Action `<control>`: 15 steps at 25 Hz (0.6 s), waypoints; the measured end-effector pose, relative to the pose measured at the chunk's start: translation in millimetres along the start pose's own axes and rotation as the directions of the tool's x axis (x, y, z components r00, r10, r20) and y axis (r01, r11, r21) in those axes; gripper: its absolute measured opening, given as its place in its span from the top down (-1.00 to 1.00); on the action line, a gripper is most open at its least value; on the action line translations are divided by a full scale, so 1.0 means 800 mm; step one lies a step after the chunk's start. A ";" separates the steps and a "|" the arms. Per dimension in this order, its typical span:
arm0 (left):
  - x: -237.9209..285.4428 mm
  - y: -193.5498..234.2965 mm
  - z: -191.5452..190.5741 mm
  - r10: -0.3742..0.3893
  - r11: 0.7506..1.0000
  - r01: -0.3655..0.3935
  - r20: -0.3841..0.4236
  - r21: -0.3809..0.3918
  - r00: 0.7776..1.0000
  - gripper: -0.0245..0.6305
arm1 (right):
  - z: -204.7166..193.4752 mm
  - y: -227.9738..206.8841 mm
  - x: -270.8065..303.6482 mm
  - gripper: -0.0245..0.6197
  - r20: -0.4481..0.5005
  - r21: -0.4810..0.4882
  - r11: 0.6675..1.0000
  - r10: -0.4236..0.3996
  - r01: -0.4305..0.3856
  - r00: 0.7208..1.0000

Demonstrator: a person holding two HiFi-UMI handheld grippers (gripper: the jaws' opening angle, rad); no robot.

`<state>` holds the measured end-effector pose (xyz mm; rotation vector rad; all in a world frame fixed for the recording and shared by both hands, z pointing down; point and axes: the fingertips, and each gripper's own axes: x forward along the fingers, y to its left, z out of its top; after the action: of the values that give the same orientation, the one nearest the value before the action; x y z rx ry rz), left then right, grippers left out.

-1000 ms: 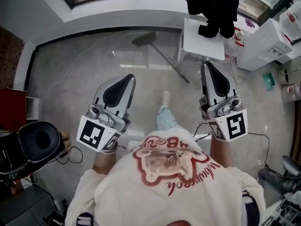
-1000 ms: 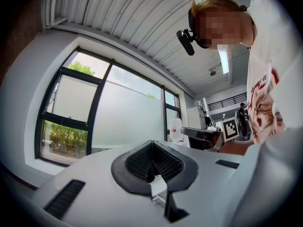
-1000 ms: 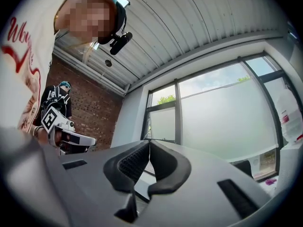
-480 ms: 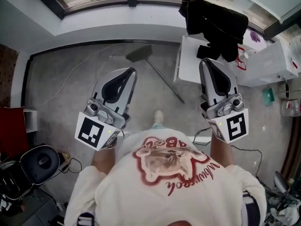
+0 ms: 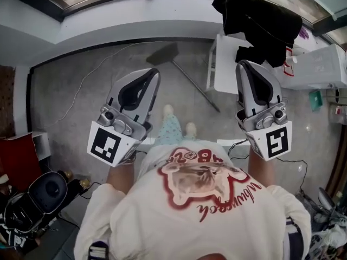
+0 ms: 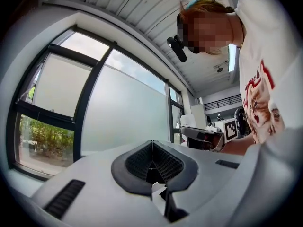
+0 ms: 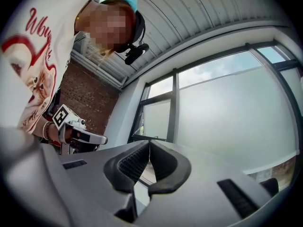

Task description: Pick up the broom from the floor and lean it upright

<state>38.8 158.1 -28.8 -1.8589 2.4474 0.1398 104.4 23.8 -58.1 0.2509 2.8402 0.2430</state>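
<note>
In the left hand, left gripper [image 5: 153, 73]: jaws closed tip to tip, nothing between them, pointing toward the window wall
In the right hand, right gripper [image 5: 244, 64]: jaws also pressed together and empty, level with the left one and well apart from it
Marker cubes: one at the back of each gripper, close to the person's chest
Gripper views: each looks over its closed pads at the window [image 6: 118, 103]; each also shows the other gripper off to one side
Feet [image 5: 169, 111]: on the floor between the two grippers, toes toward the broom
Broom [image 5: 195, 86]: flat on the floor [image 5: 108, 75] ahead of the feet, touched by neither gripper; its head lies near the wall under the window, its handle slants down and right to end beside the table
Table [image 5: 225, 69]: white, just right of the handle, partly behind the right gripper
Clothes [image 5: 260, 15]: dark, heaped over the table's far edge
Cable [image 5: 81, 83]: thin, trailing over the floor left of the broom head
</note>
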 end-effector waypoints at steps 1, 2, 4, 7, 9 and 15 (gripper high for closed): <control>0.008 0.012 -0.001 -0.018 1.000 0.018 -0.004 -0.003 1.000 0.86 | -0.009 -0.004 0.008 0.85 -0.015 -0.007 1.000 -0.010 0.010 1.000; 0.017 0.024 -0.003 -0.035 0.999 0.035 -0.009 -0.004 0.999 0.86 | -0.016 -0.007 0.018 0.85 -0.024 -0.009 1.000 -0.019 0.019 1.000; 0.034 0.048 -0.009 -0.062 0.998 0.062 -0.023 0.000 0.998 0.86 | -0.027 -0.013 0.040 0.85 -0.027 -0.007 0.999 -0.040 0.040 0.999; 0.056 0.072 -0.028 -0.121 0.993 0.121 -0.055 0.003 0.991 0.86 | -0.045 -0.018 0.067 0.85 -0.038 -0.002 0.996 -0.088 0.088 0.995; 0.073 0.079 -0.046 -0.172 0.985 0.173 -0.069 0.008 0.983 0.86 | -0.060 -0.023 0.073 0.85 -0.041 -0.015 0.995 -0.100 0.099 0.994; 0.140 0.062 -0.148 -0.291 0.956 0.285 -0.111 -0.069 0.950 0.86 | -0.146 -0.044 0.033 0.85 -0.126 0.022 0.979 -0.197 0.202 0.972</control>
<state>-38.8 51.2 78.9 -2.2847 2.2265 0.0787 40.9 -21.6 39.0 -0.0454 2.9660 0.1718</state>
